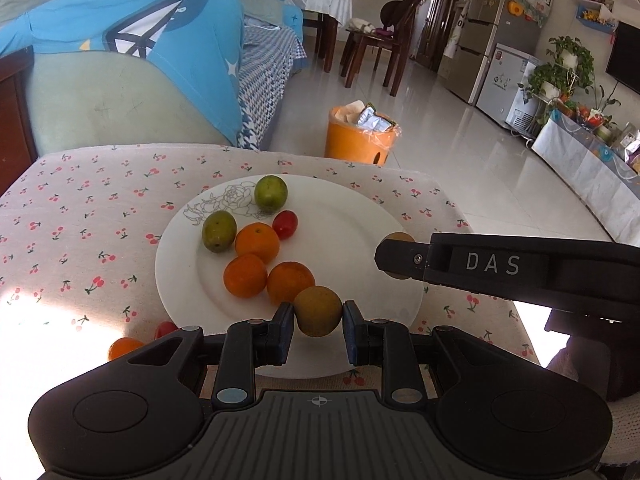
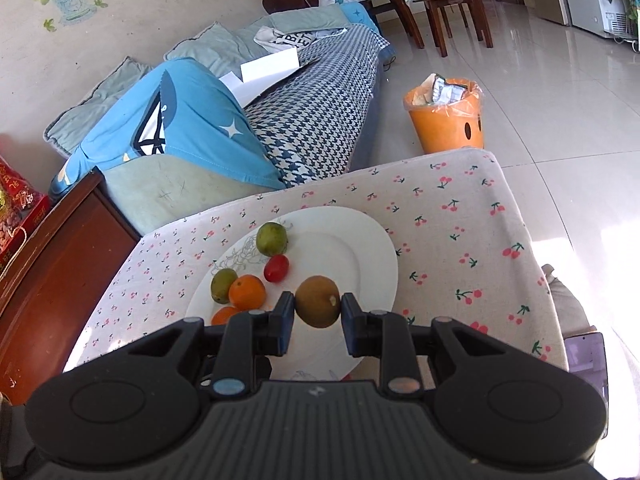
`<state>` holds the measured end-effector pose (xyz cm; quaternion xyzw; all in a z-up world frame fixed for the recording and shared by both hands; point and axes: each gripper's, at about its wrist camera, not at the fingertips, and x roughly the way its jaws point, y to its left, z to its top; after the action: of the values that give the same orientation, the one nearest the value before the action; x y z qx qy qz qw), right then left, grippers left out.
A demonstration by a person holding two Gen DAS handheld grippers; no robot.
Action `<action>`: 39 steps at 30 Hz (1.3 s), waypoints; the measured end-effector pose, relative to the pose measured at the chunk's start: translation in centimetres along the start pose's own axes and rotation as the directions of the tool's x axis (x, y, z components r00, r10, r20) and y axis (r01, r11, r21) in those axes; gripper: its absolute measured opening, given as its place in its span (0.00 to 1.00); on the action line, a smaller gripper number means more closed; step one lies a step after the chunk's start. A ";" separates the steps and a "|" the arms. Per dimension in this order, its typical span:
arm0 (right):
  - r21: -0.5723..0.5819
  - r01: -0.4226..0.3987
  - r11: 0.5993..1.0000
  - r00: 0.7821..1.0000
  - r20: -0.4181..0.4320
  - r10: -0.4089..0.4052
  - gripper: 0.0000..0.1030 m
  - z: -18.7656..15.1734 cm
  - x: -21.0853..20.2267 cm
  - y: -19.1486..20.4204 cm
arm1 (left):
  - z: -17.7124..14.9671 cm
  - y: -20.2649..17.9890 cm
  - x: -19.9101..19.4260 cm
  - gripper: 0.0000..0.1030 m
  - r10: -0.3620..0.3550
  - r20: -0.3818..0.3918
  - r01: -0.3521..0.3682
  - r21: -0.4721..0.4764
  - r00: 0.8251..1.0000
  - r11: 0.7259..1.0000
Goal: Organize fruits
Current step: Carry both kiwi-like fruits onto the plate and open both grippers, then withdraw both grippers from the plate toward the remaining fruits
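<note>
- Left tool [image 1: 318,312] grips a brownish-green round fruit [image 1: 318,311] between its pads, held over the near part of the white plate [image 1: 360,224].
- Right tool [image 2: 318,308] likewise clamps a brown round fruit [image 2: 318,301], above the plate's [image 2: 360,248] right half; in the left view its dark finger reaches in from the right with that fruit [image 1: 398,237] showing at the tip.
- On the plate lie three oranges [image 1: 257,242], two green fruits [image 1: 219,231] and a red cherry tomato [image 1: 285,224], clustered toward the left and middle.
- Beside the plate's near left rim, on the cherry-print cloth of the tabletop [image 1: 80,208], sit another orange [image 1: 124,347] and a red tomato [image 1: 165,328], partly hidden by the left tool.
- Beyond the tabletop stands an orange bin [image 1: 358,136] on the tiled floor, with a sofa [image 1: 272,64] to its left.
</note>
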<state>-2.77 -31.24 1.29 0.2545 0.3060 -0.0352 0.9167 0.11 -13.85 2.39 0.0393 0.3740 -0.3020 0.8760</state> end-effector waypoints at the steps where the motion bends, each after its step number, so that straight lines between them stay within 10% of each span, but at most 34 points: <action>1: 0.005 0.000 1.000 1.000 0.000 0.000 0.25 0.0 0.1 -0.1 | 0.0 0.0 0.1 0.23 0.000 0.002 0.000 0.004 1.000 1.000; 13: 0.059 -0.039 0.998 0.999 0.037 0.037 0.31 0.6 -0.9 -0.5 | 0.9 -0.7 -1.9 0.55 0.037 0.020 -0.038 0.051 0.999 0.998; 39: -0.160 -0.182 0.970 0.983 -0.030 0.180 0.36 -1.9 -1.9 4.7 | 0.5 8.4 -8.5 0.57 0.270 -0.017 -0.269 -0.167 0.963 0.949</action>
<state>-4.37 -26.42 3.16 0.2060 0.2902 0.0754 0.9315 0.55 -2.93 7.18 0.0153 0.3866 -0.1470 0.9103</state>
